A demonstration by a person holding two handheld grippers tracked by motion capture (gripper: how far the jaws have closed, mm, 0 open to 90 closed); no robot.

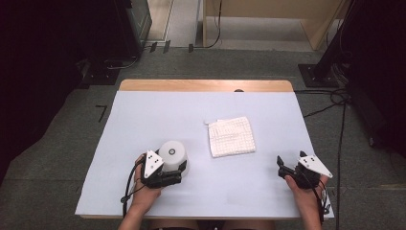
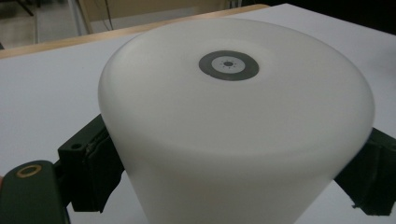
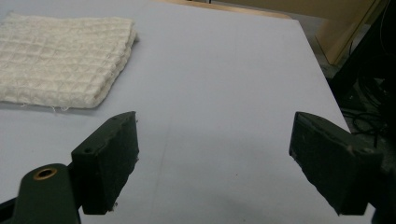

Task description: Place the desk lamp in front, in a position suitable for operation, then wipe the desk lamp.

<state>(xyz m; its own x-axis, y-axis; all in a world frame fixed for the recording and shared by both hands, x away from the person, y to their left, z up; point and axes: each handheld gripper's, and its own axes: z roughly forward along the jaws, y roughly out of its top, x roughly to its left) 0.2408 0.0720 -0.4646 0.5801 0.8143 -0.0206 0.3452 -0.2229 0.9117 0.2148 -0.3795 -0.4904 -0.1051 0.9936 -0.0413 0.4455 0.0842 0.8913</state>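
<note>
A white round cup-like container [image 1: 173, 154] with a dark ring on its flat top face [image 2: 228, 65] stands on the white table sheet [image 1: 158, 110] at the front left. My left gripper [image 1: 178, 172] reaches around it from the near side. In the left gripper view its two black jaws press on the container's sides, one at each edge of the white body [image 2: 233, 140]. My right gripper [image 1: 281, 166] rests at the front right, open, with bare table between its jaws [image 3: 215, 158]. A folded cream waffle cloth [image 1: 231, 136] lies in the middle right, also at the upper left of the right gripper view [image 3: 60, 60].
The white sheet covers a wooden table whose far edge [image 1: 206, 85] shows as a bare strip. Cables and dark stands [image 1: 330, 67] sit on the floor to the right. The table's right edge [image 3: 322, 70] runs close beside my right gripper.
</note>
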